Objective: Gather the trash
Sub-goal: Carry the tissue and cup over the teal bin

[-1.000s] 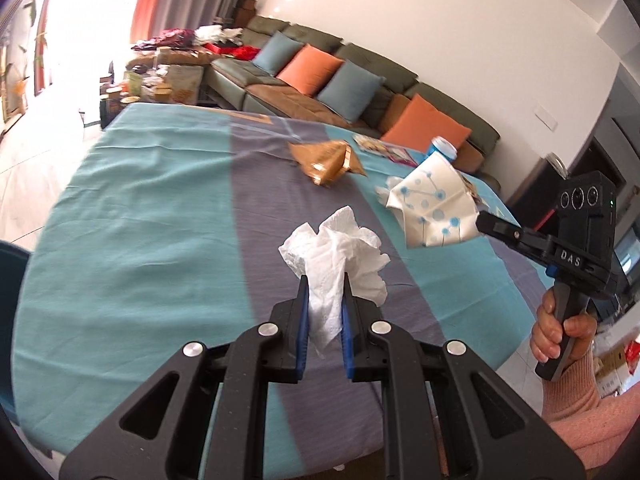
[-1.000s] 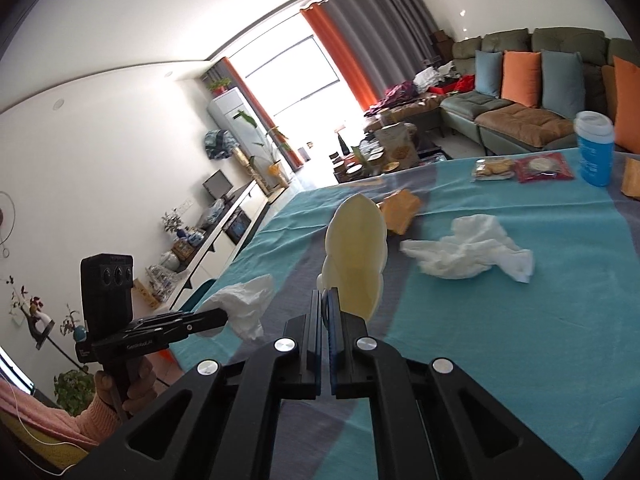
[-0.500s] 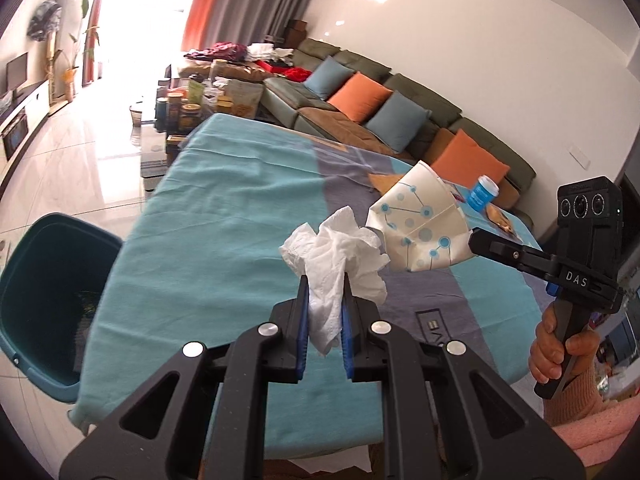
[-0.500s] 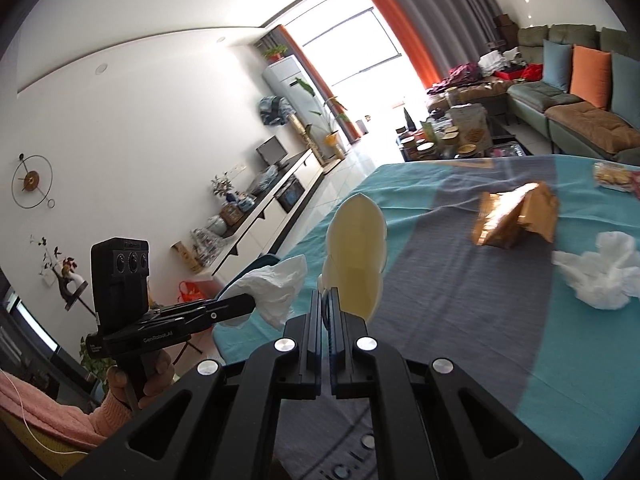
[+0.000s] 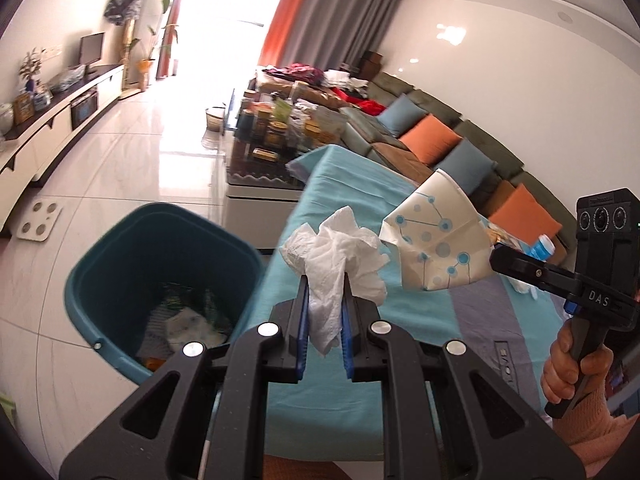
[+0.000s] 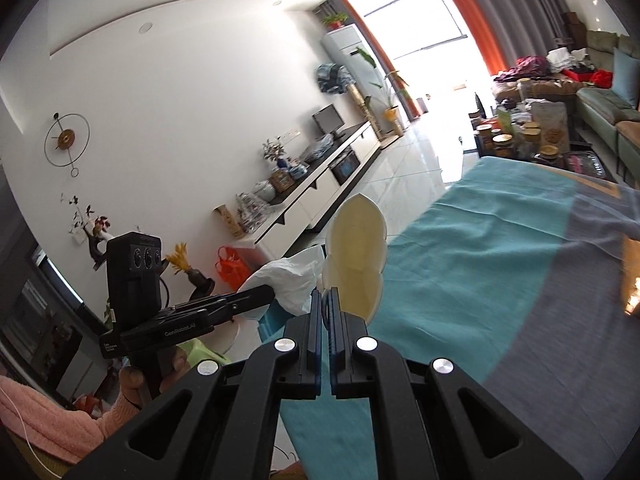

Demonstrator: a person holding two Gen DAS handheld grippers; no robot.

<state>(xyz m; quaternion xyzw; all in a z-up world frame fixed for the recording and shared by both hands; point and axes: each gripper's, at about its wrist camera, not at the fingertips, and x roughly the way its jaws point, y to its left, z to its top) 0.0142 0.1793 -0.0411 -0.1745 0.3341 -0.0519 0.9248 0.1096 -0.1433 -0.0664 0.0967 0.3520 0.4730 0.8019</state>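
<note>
Left wrist, tissue (image 5: 332, 256) pinched, bin (image 5: 120, 248) beside

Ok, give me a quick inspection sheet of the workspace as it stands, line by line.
Surface: table under a teal and grey cloth, bare at its near end.
Job's things: crumpled white tissue and flattened paper cup with blue dots, both held in the air; teal bin on the floor beside the table, trash already inside.
Clutter: blue and white cup at the table's far end.
Grippers: left gripper with jaws shut on the tissue; right gripper with jaws shut on the paper cup.
Cables: nothing seen.
Surroundings: sofa with orange and blue cushions, crowded coffee table, TV cabinet along the wall.
</note>
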